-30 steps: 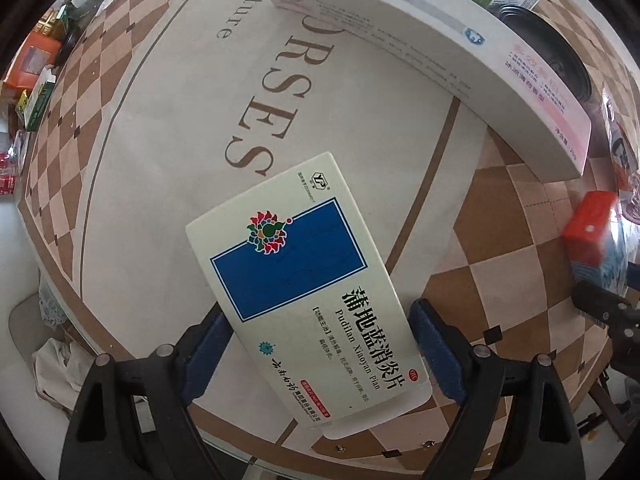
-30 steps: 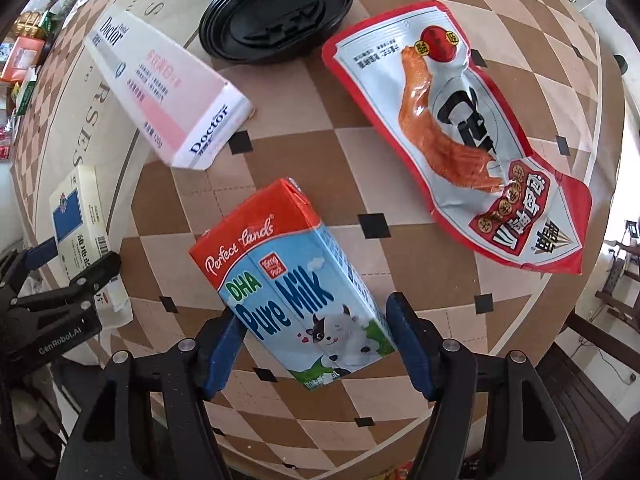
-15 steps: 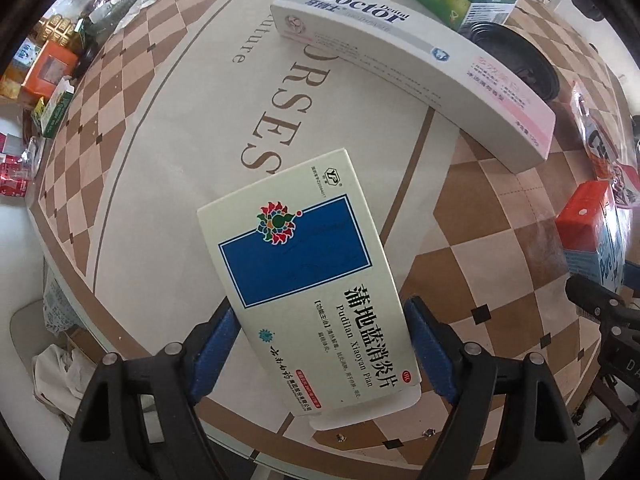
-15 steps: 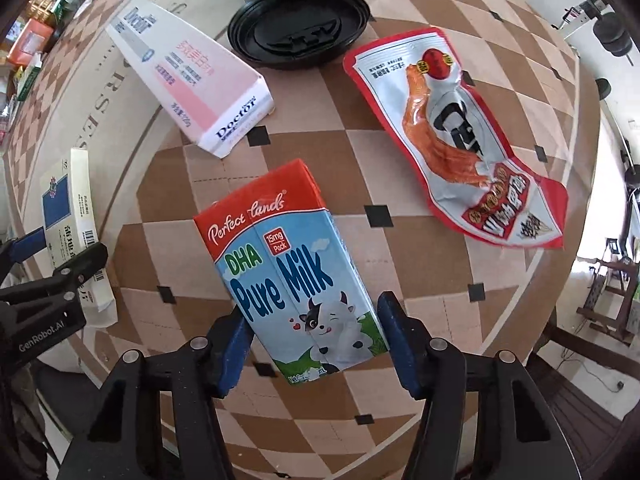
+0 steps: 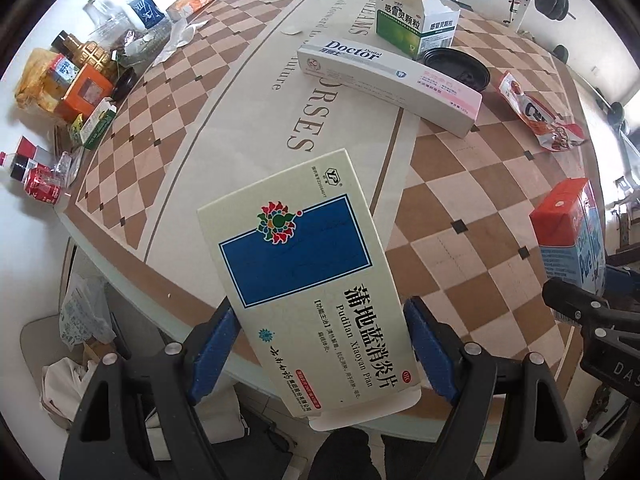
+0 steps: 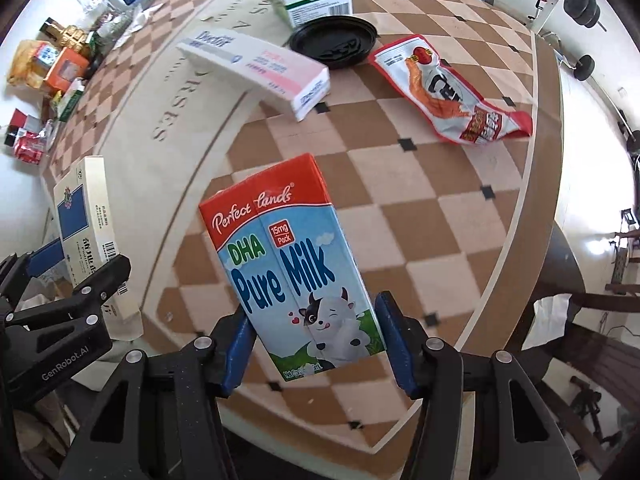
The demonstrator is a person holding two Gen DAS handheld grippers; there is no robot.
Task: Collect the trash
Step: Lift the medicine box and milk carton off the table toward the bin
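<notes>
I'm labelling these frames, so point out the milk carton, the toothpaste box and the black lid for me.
milk carton point(image 6: 296, 280): right wrist view, front face, on the "Pure Milk" lettering.
toothpaste box point(image 5: 384, 76): left wrist view, middle of its long top face.
black lid point(image 6: 334, 42): right wrist view, centre of the round top.

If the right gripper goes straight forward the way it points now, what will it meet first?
The right gripper is already shut on the milk carton, lifted above the table. Straight ahead, the carton would probably reach bare checkered tabletop first, short of the toothpaste box; depth is uncertain.
</notes>
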